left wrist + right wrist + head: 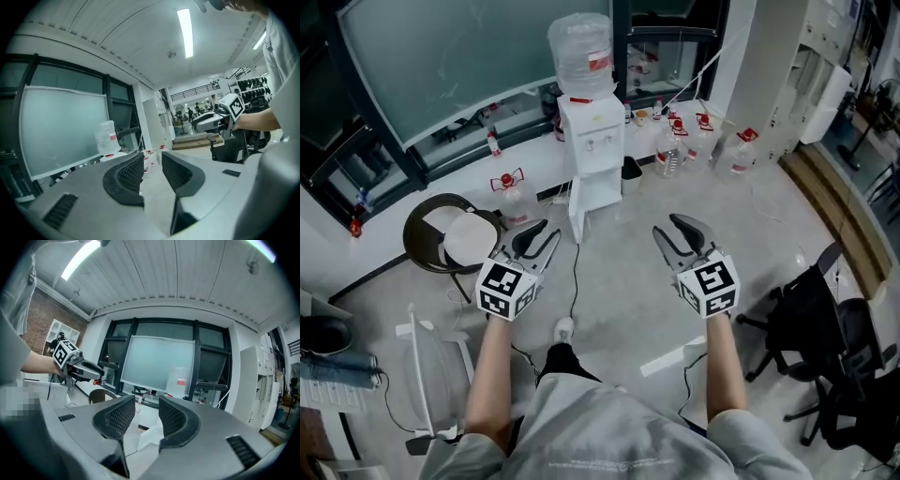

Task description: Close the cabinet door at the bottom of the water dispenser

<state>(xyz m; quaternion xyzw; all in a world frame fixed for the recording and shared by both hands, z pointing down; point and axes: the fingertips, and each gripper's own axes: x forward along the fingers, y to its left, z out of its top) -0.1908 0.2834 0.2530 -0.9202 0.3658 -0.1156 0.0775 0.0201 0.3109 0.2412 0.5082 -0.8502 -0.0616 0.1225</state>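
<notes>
**Grippers.** The left gripper and the right gripper are both held out ahead of the person, roughly level. In each gripper's own view the 2 jaws stand moderately apart with nothing between them. Neither holds anything.

**Task item.** The water dispenser stands at the far wall with a large bottle on top. Its cabinet door hangs open at the bottom and is swung out toward the near side on the dispenser's left edge. Both grippers are well short of it.

**Step in hand (judgement).** This is the approach; the closing has not begun.
- No grip appears to be needed.
- A flat push on the door's outer face near its free edge, swinging it to the right and away until it seats, should serve.
- The left gripper lies nearer the door's line.
- A gentle, steady push is advised, since the unit is tall and top-heavy.

**Edges and room.**
- The floor between the person and the dispenser is mostly open.
- A cable runs along it directly under the approach path: a trip hazard.
- A round chair sits just left of the door's swing.
- Small water bottles stand to the right along the wall.
- An office chair is well apart at the near right.
</notes>
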